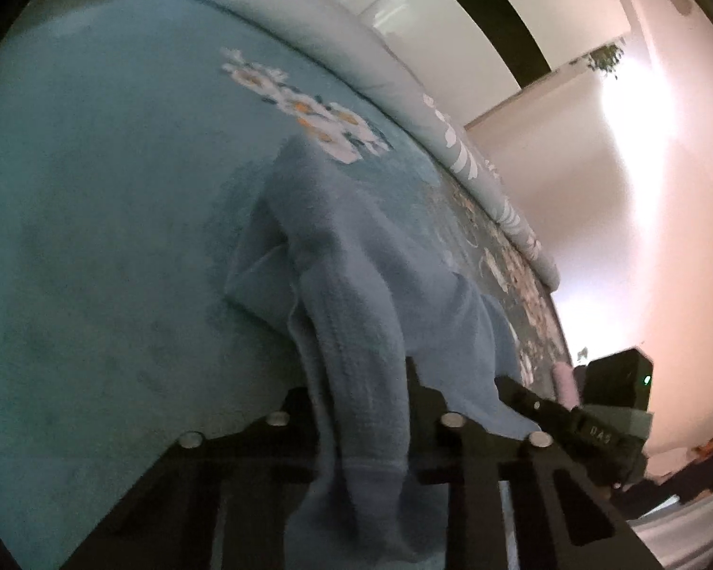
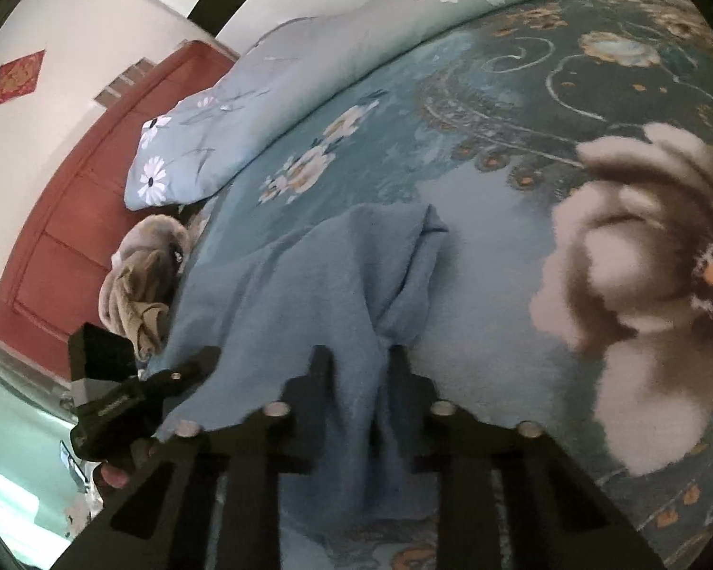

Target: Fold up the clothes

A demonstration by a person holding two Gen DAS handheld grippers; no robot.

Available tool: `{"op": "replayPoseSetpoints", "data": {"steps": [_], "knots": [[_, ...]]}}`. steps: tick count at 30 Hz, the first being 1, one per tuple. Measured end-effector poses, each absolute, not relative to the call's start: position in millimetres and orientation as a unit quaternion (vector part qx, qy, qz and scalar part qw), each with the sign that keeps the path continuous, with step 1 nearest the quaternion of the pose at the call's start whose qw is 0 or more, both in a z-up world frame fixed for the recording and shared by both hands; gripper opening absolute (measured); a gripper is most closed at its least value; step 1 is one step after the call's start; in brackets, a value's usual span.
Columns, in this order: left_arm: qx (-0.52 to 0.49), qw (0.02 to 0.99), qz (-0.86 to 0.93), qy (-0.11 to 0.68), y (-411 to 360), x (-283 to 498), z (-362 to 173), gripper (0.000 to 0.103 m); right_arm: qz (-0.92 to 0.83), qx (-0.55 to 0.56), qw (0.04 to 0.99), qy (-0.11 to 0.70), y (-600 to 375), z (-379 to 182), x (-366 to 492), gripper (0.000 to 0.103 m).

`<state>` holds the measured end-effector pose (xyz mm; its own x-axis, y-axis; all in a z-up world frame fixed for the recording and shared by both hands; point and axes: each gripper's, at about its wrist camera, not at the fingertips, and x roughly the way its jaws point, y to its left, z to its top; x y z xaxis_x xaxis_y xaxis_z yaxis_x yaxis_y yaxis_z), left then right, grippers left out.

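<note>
A: Blue knit garment fills the near foreground, left wrist view. Ribbed hem runs straight down between the jaws of the left gripper. Jaws look clamped on it, cloth bunched in the gap.

B: Same on the right wrist view. Right gripper has a fold of that garment between its jaws, pinched tight, cloth draped over the left finger.

A: Where's the rest of it?

B: Lying on the bed, rumpled, trailing away from both grippers. Bedspread is teal with big pale flowers; one large bloom sits right of the garment in the right view.

A: Left view shows plain teal bedspread to the left, a small white daisy cluster just beyond the garment's far end.

B: Each view catches the other gripper too. Right one shows at the right edge of the left view, touching the cloth edge.

A: Background?

B: Light blue daisy-print quilt rolled along the far side of the bed. Grey-beige clothes pile at the bed's edge, left of the garment. Red-brown wooden door behind, red paper square on the white wall.

A: Fingers of a hand under the left gripper, lower left. Blurry.
</note>
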<state>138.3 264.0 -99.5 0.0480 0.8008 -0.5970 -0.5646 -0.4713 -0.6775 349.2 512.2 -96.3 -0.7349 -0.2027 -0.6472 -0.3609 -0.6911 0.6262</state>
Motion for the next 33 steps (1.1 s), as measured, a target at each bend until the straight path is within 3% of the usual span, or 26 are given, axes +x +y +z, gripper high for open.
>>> {"op": "replayPoseSetpoints", "data": {"steps": [12,25,33], "knots": [[-0.499,0.499,0.702,-0.094,253.7,201.4,-42.3,0.018,0.847,-0.324,-0.004,0.422,519.8,-66.2,401.6,0.015],[-0.44,0.53,0.723,-0.054,266.2,284.8,31.0,0.018,0.886,-0.276,-0.016,0.372,519.5,-1.3,489.6,0.015],[-0.4,0.578,0.711,-0.003,328.9,331.5,74.1,0.018,0.913,-0.243,0.027,0.328,544.8,51.3,552.8,0.015]]}}
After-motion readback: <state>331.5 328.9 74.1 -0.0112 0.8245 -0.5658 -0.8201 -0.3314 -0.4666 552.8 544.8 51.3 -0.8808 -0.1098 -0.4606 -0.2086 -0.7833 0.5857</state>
